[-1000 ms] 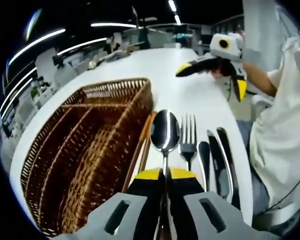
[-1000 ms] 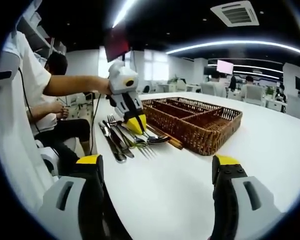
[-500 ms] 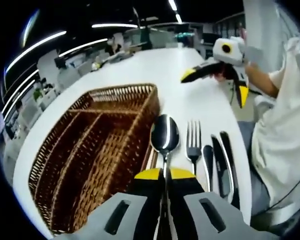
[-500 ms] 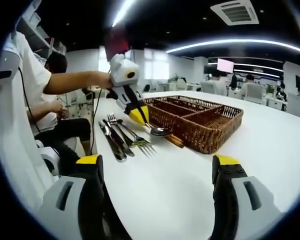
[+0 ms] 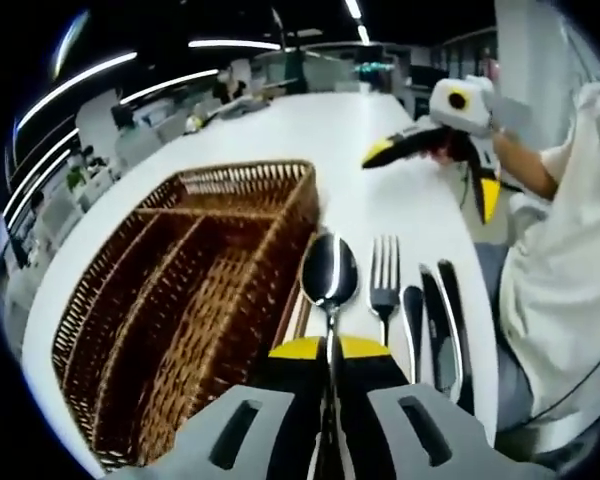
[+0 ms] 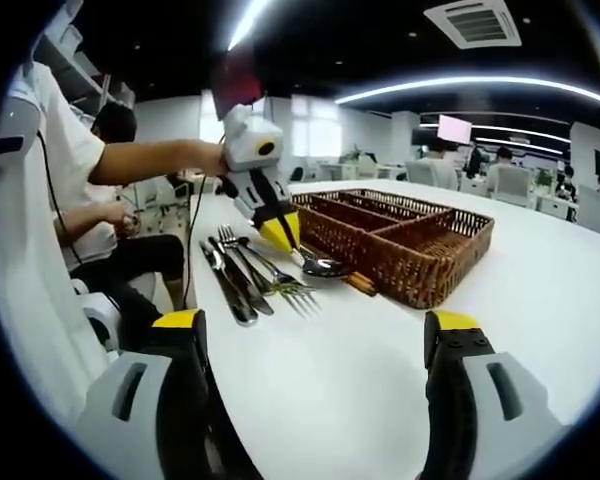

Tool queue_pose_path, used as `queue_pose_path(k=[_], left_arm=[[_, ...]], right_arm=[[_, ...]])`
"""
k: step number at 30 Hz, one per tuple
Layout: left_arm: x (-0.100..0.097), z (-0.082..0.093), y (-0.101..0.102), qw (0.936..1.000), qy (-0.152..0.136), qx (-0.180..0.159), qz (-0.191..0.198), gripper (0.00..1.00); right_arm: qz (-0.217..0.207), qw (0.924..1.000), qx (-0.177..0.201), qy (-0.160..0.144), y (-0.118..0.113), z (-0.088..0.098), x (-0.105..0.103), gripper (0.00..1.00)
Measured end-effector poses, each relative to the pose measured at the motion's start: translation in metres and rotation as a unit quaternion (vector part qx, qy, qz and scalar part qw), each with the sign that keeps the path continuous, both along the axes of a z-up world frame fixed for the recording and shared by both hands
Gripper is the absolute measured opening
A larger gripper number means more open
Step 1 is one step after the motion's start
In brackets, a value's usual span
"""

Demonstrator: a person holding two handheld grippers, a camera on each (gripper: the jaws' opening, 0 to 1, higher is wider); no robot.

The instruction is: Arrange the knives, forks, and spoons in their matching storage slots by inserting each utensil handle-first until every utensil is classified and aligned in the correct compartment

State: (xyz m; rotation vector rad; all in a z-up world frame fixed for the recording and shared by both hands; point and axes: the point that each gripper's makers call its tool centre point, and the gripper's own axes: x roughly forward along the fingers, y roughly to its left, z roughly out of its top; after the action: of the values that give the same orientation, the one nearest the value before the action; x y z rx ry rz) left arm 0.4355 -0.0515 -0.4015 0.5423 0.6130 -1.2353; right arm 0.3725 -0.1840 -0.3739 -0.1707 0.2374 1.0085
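Observation:
My left gripper [image 5: 330, 352] is shut on a metal spoon [image 5: 329, 275] by its handle, bowl pointing forward, held beside the right wall of the wicker cutlery basket [image 5: 130, 300]. On the white table lie a fork [image 5: 383, 272] and knives [image 5: 440, 320] to the spoon's right. In the right gripper view the left gripper [image 6: 280, 235] holds the spoon [image 6: 323, 266] near the basket [image 6: 420, 275], with the fork [image 6: 280, 282] and knives [image 6: 230, 285] on the table. My right gripper [image 6: 310, 345] is open over bare table, holding nothing, and appears as the right gripper [image 5: 435, 150] in the left gripper view.
Brown chopsticks [image 6: 358, 284] lie along the basket's near wall. A person in a white shirt [image 6: 40, 170] sits at the table's edge. The basket has several long empty compartments. Office desks and seated people fill the background.
The left gripper with the spoon has lifted off the table and shifted slightly toward the basket. The right gripper has stayed put.

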Motion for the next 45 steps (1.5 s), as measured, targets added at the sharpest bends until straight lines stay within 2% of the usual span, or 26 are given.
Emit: queue_pose_path(k=[4, 12, 19, 22, 24, 25, 26, 27, 29, 31, 34, 38, 40, 45], left_arm=[[-0.001, -0.008, 0.000, 1.0000, 0.009, 0.001, 0.002, 0.03], [0.000, -0.006, 0.001, 0.9998, 0.014, -0.012, 0.005, 0.03], [-0.005, -0.007, -0.002, 0.9980, 0.026, -0.054, 0.019, 0.08], [-0.004, -0.006, -0.006, 0.9979, -0.003, -0.064, 0.003, 0.09], [-0.002, -0.006, -0.006, 0.9970, 0.011, -0.074, 0.022, 0.07], [-0.001, -0.006, -0.005, 0.9968, 0.007, -0.076, 0.024, 0.03], [-0.003, -0.008, -0.003, 0.9973, 0.004, -0.073, 0.010, 0.03], [-0.003, -0.007, -0.005, 0.9963, -0.015, -0.084, -0.003, 0.03], [-0.001, -0.010, -0.005, 0.9958, -0.002, -0.091, 0.007, 0.02], [-0.012, -0.008, -0.015, 0.9956, 0.004, -0.093, 0.010, 0.02], [-0.018, -0.007, -0.017, 0.9971, 0.000, -0.076, 0.004, 0.02], [-0.023, 0.009, -0.023, 0.9962, -0.003, -0.087, -0.001, 0.02], [-0.023, 0.013, -0.025, 0.9965, -0.008, -0.083, -0.005, 0.02], [-0.015, 0.024, -0.016, 0.9970, -0.018, -0.075, -0.002, 0.02]], right_arm=[[-0.001, 1.0000, 0.000, 0.001, -0.001, 0.001, -0.001, 0.92], [-0.004, 1.0000, 0.000, 0.001, -0.001, 0.001, -0.001, 0.92], [-0.003, 1.0000, -0.001, 0.003, 0.001, 0.001, -0.002, 0.93], [-0.004, 1.0000, -0.003, 0.003, 0.000, 0.000, -0.002, 0.92], [-0.004, 1.0000, -0.002, 0.003, 0.000, 0.001, -0.003, 0.92], [-0.004, 1.0000, -0.002, 0.002, 0.001, 0.001, -0.003, 0.92], [-0.004, 1.0000, -0.002, 0.001, 0.001, 0.002, -0.003, 0.92], [-0.004, 1.0000, -0.002, 0.001, 0.001, 0.001, -0.004, 0.92], [-0.004, 1.0000, -0.003, 0.001, 0.001, 0.001, -0.004, 0.92], [-0.004, 1.0000, -0.002, 0.000, 0.001, 0.002, -0.003, 0.92], [-0.006, 1.0000, 0.001, -0.003, 0.001, 0.005, -0.002, 0.92], [-0.006, 1.0000, 0.004, -0.007, 0.002, 0.009, -0.002, 0.92], [-0.004, 1.0000, 0.004, -0.008, 0.002, 0.009, -0.002, 0.92], [-0.001, 0.9999, 0.007, -0.010, 0.004, 0.010, -0.003, 0.92]])
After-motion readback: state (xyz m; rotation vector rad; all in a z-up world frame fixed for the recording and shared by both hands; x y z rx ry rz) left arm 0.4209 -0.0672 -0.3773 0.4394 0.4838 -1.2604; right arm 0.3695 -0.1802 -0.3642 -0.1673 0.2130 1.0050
